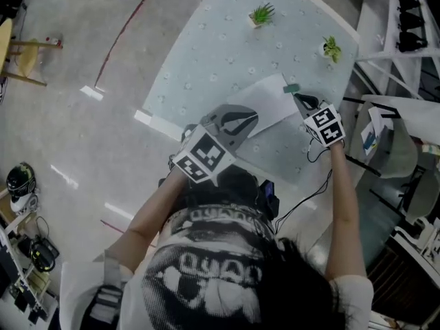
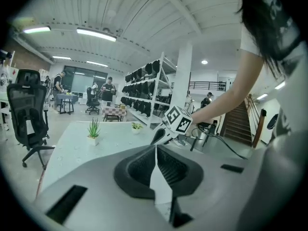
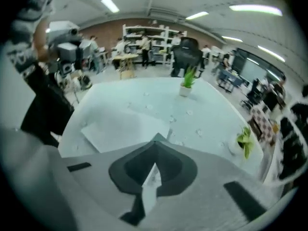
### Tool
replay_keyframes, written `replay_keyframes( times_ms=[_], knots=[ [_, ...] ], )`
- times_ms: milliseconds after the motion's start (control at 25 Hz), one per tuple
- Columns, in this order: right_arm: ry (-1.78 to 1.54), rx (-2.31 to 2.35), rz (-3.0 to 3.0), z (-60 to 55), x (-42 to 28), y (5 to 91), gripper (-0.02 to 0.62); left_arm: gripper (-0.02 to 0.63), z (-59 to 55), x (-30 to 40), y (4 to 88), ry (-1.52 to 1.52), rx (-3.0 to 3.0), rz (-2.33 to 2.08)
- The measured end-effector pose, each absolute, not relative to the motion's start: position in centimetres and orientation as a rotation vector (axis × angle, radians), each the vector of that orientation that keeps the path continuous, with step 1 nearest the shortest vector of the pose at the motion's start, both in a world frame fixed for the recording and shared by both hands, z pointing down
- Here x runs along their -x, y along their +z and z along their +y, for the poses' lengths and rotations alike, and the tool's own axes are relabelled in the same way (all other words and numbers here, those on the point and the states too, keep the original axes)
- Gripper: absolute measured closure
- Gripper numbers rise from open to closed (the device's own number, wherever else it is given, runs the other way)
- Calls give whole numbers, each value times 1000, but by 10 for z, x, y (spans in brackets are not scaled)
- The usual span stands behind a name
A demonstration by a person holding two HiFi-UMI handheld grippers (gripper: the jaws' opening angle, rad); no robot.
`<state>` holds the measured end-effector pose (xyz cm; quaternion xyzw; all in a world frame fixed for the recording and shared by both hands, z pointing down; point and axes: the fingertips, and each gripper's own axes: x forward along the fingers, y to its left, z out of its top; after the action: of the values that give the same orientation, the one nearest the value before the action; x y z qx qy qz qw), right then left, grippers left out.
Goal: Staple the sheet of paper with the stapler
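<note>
The white sheet of paper (image 1: 269, 100) lies flat on the pale dotted table (image 1: 206, 53); in the right gripper view the paper (image 3: 126, 129) shows just beyond the jaws. A small teal object, apparently the stapler (image 1: 291, 88), sits at the sheet's far right corner. My right gripper (image 1: 298, 99) points steeply down right beside it, jaws shut (image 3: 155, 146), with nothing seen held. My left gripper (image 1: 253, 117) hovers over the sheet's near edge, shut (image 2: 156, 148); a white sliver shows between its pads, but the sheet looks free. The right gripper (image 2: 159, 134) also appears ahead in the left gripper view.
Two small potted plants stand on the table, one at the far middle (image 1: 262, 13) and one at the far right (image 1: 332, 47). Shelving (image 1: 405, 19) and a chair (image 1: 395, 150) crowd the right side. A cable (image 1: 302, 201) trails from the right gripper.
</note>
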<state>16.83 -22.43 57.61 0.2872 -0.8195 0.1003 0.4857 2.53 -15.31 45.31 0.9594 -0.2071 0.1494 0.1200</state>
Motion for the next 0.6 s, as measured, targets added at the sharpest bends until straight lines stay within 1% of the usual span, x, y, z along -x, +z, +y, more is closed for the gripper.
replay_keyframes(
  times_ms=[200, 600],
  knots=[
    [28, -422, -1931, -230, -164, 583, 592, 594, -153, -32, 458, 466, -2782, -640],
    [-27, -170, -1853, -239, -154, 593, 592, 594, -161, -38, 468, 487, -2743, -681]
  ],
)
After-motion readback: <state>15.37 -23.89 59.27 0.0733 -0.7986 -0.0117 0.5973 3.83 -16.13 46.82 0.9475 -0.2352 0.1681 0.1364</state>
